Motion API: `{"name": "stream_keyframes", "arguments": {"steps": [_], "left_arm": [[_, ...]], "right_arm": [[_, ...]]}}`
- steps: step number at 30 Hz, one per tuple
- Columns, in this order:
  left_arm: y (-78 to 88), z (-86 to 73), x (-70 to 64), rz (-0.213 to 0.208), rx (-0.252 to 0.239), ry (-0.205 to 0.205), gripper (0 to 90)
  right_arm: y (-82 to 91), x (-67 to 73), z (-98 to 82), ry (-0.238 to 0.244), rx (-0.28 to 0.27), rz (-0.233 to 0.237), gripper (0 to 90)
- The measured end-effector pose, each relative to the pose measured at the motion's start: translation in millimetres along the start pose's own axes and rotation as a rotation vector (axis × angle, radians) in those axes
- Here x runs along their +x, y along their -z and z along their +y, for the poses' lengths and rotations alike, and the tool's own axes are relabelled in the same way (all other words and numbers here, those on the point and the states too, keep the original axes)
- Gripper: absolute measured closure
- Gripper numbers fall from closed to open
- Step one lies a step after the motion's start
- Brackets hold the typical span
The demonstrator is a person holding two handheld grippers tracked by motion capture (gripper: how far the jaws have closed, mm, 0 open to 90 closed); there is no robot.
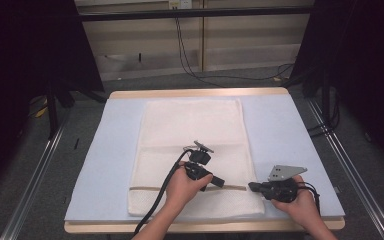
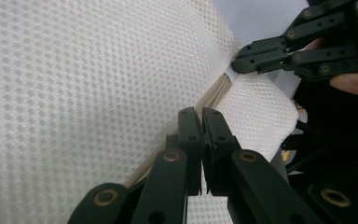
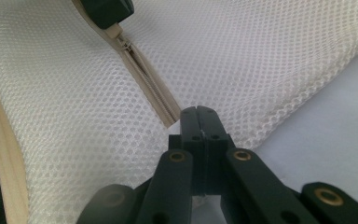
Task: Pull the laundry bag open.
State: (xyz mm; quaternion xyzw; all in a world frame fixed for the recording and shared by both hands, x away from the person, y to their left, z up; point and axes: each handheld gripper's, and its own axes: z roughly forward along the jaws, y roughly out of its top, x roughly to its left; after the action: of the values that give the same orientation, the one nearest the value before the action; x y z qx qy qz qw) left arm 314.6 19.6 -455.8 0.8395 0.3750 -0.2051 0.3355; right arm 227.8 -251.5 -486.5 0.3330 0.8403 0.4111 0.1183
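A table (image 1: 300, 120) with a pale blue top and a wooden edge is set on a grey floor (image 1: 87, 112). Metal rails (image 1: 35, 172) are laid along both sides. A beige panelled wall (image 1: 250, 37) is seen behind, down which black cables (image 1: 182, 45) are hung. Both flanks are kept dark.

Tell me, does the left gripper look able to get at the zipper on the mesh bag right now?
Probably yes. The left gripper sits right over the beige zipper line on the white mesh bag, jaws shut, nothing lying between. The right gripper is pinching the bag's edge at the zipper's end, off to the side.
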Motion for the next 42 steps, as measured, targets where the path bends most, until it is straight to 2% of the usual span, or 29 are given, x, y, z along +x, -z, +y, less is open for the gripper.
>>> {"name": "stream_keyframes", "arguments": {"steps": [1,2,3,4,5,6,9,10,11,12,13,14,15,17,21,24,25,27,29,32,33,34,35,36,38,40,42], "left_arm": [[0.0,0.0,0.0,0.0,0.0,0.0,87.6],[2.0,0.0,2.4,0.005,0.024,-0.024,87.6],[2.5,-1.1,2.3,0.001,0.014,-0.004,87.6],[2.5,-1.1,2.3,0.001,0.014,-0.004,87.5],[3.5,-1.1,4.1,0.0,0.026,-0.025,87.5],[2.3,-1.8,2.5,-0.004,0.008,-0.003,87.6],[4.1,-2.8,6.2,-0.01,0.021,-0.021,87.6],[3.7,-3.8,5.2,0.0,0.01,0.001,87.5],[3.7,-3.8,5.2,0.0,0.01,0.001,87.6],[5.5,-3.7,7.4,-0.003,0.029,-0.02,87.6],[7.2,-4.6,7.9,0.004,0.025,-0.012,87.5],[7.4,-5.7,6.8,-0.003,-0.004,0.018,87.6],[9.3,-6.2,7.1,0.011,0.002,0.019,87.6],[11.6,-6.8,9.3,-0.001,0.008,0.003,87.6],[14.3,-10.1,9.7,0.008,-0.008,0.031,87.6],[16.4,-11.3,12.9,-0.001,-0.002,0.019,87.6],[17.8,-12.6,13.5,0.004,-0.003,0.031,87.6],[20.8,-13.4,15.8,0.006,0.011,0.019,87.6],[21.8,-14.2,16.4,0.003,0.006,0.023,87.6],[27.5,-15.3,20.1,0.007,0.03,0.0,87.7],[28.5,-17.0,19.5,0.002,-0.004,0.03,87.7],[30.5,-17.9,20.6,-0.002,-0.006,0.037,87.7],[32.8,-18.0,22.8,0.001,0.014,0.013,87.7],[33.2,-19.0,22.9,0.005,0.007,0.032,87.7],[33.3,-19.7,23.5,-0.011,-0.002,0.046,87.7],[34.6,-20.7,24.9,-0.003,-0.002,0.046,87.7],[35.3,-22.2,25.7,-0.012,-0.018,0.063,87.7]], "right_arm": [[0.0,0.1,0.0,-0.001,0.0,0.001,90.0],[-0.1,0.0,0.0,0.0,0.0,0.001,90.0],[0.0,0.1,0.0,-0.001,0.001,0.0,90.0],[0.0,0.1,0.0,-0.001,0.001,0.0,90.0],[-0.1,0.0,-0.1,-0.001,-0.001,0.004,90.0],[-0.1,-0.1,-0.1,-0.002,-0.001,0.004,90.0],[-0.1,-0.1,-0.1,-0.003,-0.001,0.005,90.0],[-0.1,-0.2,-0.1,-0.003,0.0,0.005,90.0],[-0.1,-0.2,-0.1,-0.003,-0.001,0.005,90.0],[-0.1,-0.2,-0.1,-0.003,-0.001,0.005,90.0],[-0.1,-0.3,-0.1,-0.003,-0.001,0.005,90.0],[-0.1,-0.3,-0.1,-0.003,-0.001,0.005,90.0],[-0.2,-0.3,-0.1,-0.003,-0.001,0.005,90.0],[-0.1,-0.3,0.0,-0.003,-0.001,0.005,90.0],[-0.2,-0.3,0.0,-0.004,-0.001,0.006,90.0],[-0.2,-0.3,-0.1,-0.005,-0.001,0.007,90.0],[-0.2,-0.3,0.0,-0.005,0.0,0.006,90.0],[-0.2,-0.3,0.0,-0.005,0.0,0.006,90.0],[-0.2,-0.4,0.0,-0.006,-0.001,0.007,90.0],[0.0,-0.5,0.0,-0.008,0.002,0.009,90.0],[0.0,-0.6,0.0,-0.007,0.001,0.01,90.0],[0.0,-0.5,0.0,-0.009,0.001,0.01,90.0],[0.0,-0.6,0.0,-0.007,0.001,0.01,90.0],[0.0,-0.5,0.0,-0.008,0.001,0.01,90.0],[-0.1,-0.9,0.0,-0.006,0.0,0.009,90.0],[-0.1,-0.9,0.0,-0.007,0.0,0.009,90.0],[0.0,-0.8,0.0,-0.007,0.001,0.007,90.0]]}}
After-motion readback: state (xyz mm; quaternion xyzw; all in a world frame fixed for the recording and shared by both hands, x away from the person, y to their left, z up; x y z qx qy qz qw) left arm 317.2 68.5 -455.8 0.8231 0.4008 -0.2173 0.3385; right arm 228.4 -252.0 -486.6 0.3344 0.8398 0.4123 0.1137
